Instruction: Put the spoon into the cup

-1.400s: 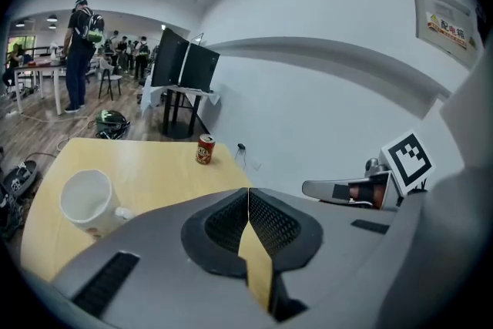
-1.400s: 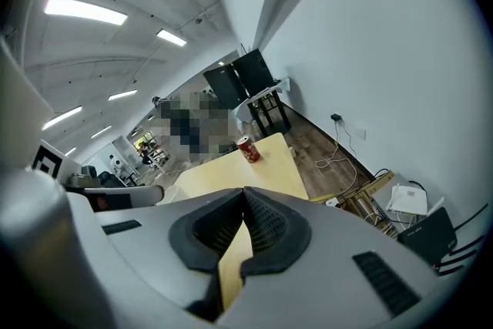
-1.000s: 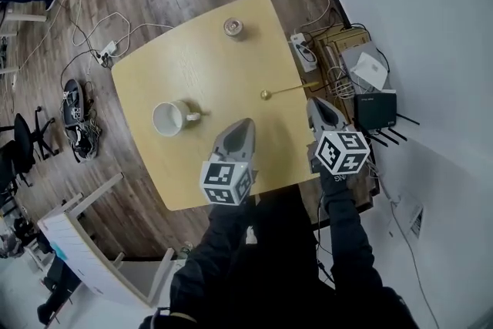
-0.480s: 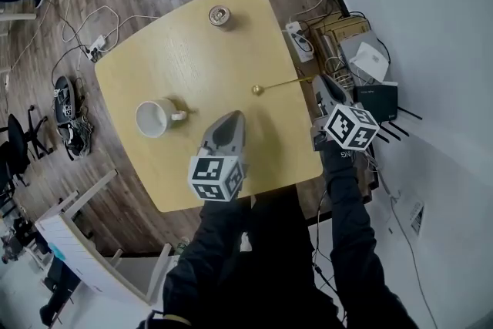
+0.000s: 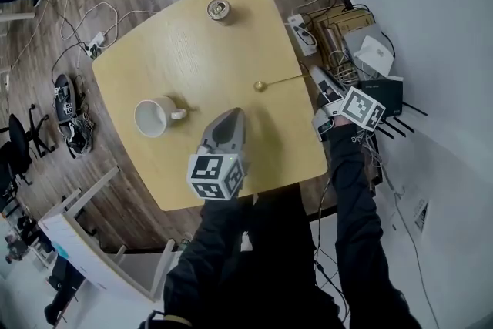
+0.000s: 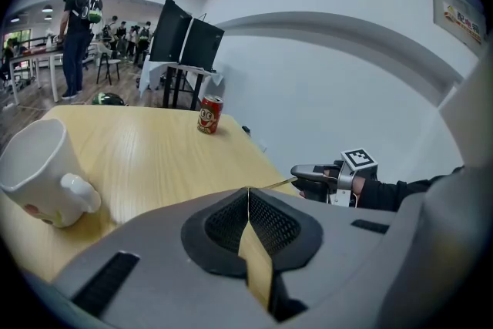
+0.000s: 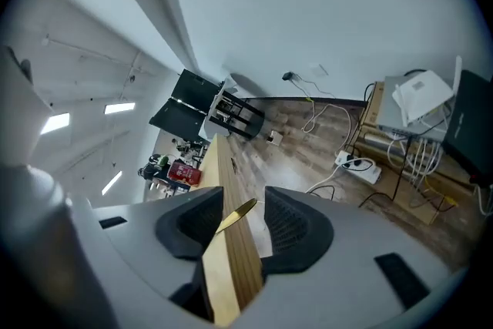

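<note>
A gold spoon [image 5: 282, 79] lies near the right edge of the pale wooden table [image 5: 192, 50], bowl toward the middle, handle end poking past the edge. My right gripper [image 5: 317, 78] is rolled on its side at that edge. Its jaws are opening, and the spoon's handle tip [image 7: 237, 212] sits between them untouched. The white cup [image 5: 154, 117] stands upright at the table's left, handle to the right. My left gripper [image 5: 229, 119] hovers over the table's near middle, shut and holding nothing. In the left gripper view the cup [image 6: 38, 169] is at the left.
A red drink can [image 5: 219, 9] stands at the table's far side. Beyond the right edge, below my right gripper, lie a power strip [image 5: 302, 33], cables and boxes [image 5: 370, 58] on the floor. Chairs, bags and cables surround the left side.
My right gripper has rolled onto its side and moved up to the spoon's handle end, its jaws opening. My left gripper has sunk a little toward the table.
</note>
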`<state>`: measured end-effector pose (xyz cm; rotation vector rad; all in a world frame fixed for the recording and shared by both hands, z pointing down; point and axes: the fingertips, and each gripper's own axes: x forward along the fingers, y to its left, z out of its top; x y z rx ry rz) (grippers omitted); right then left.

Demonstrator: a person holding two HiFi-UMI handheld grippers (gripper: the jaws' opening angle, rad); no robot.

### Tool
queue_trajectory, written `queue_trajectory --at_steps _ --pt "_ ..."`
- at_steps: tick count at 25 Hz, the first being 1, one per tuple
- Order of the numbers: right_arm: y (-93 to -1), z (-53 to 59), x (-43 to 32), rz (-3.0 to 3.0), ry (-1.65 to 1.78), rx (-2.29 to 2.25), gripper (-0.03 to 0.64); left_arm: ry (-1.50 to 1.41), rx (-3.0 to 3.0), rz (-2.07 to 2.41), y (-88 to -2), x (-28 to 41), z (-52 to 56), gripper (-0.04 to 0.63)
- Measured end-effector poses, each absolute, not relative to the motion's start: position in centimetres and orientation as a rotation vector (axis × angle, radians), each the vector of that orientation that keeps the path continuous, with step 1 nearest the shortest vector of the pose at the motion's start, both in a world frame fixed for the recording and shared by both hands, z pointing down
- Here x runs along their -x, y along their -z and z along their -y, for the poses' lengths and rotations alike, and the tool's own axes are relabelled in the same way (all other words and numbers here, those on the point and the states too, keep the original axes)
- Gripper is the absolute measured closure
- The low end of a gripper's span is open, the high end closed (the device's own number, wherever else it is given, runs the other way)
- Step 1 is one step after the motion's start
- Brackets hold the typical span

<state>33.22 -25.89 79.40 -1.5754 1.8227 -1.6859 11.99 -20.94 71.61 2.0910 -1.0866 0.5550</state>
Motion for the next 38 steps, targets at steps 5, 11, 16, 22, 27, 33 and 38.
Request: queue_trajectory --at_steps 5,11,16,22,27,33,38 --pt "-78.5 25.8 -32.8 -1.775 1.685 1.505 0.556 -0.533 -2.065 1.111 -71.5 -10.6 20.9 0.560" --pt "-73.7 26.2 -31.8 -1.745 1.592 1.348 0.587 -0.498 -2.048 1.132 -70.3 -9.2 20.5 0.560" --pt "-69.5 26.4 -30.0 -1.791 1.529 1.313 0.594 -0.460 -2.051 1.160 -68.7 -7.9 20.7 0.560" --pt "-65.2 26.5 -26.6 -1.838 1.489 1.273 0.594 -0.404 -2.044 1.210 -66.3 -4.9 20.9 0.560" --pt "-61.4 26.8 -21.3 -1.902 1.456 1.167 0.594 -0.356 -2.031 1.273 -64.4 -1.3 20.6 0.560" --pt "-59.2 27.5 -13.4 -1.978 1.460 1.035 0.594 -0.332 -1.989 1.360 -63.7 3.9 20.0 0.560" --pt "-59.0 28.5 -6.8 -2.028 1.467 0.977 0.594 -0.309 -1.927 1.431 -64.0 9.1 19.4 0.560"
